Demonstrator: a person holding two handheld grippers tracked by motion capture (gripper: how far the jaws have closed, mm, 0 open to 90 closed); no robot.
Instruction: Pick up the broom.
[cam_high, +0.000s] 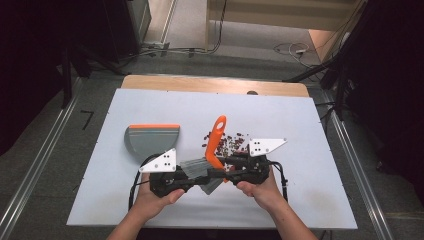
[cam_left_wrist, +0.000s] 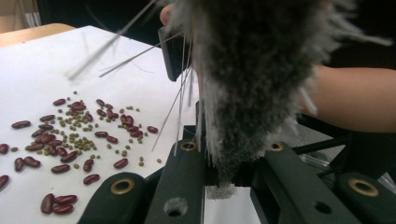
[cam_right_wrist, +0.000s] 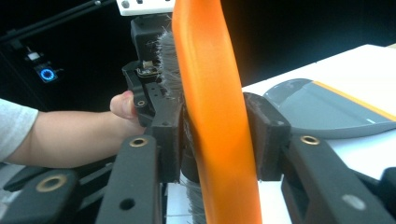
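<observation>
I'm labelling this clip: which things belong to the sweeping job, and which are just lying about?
In the job:
brush, clamped in both grippers
scattered beans
dustpan
left gripper
right gripper

Lying about:
cables on the floor beyond the table

A white table (cam_high: 310, 150) with a bare wooden far edge stands on a grey floor (cam_high: 45, 165). Metal rails (cam_high: 30, 175) run along both sides. Cables (cam_high: 290, 49) lie on the floor beyond; dark equipment stands at either side.
</observation>
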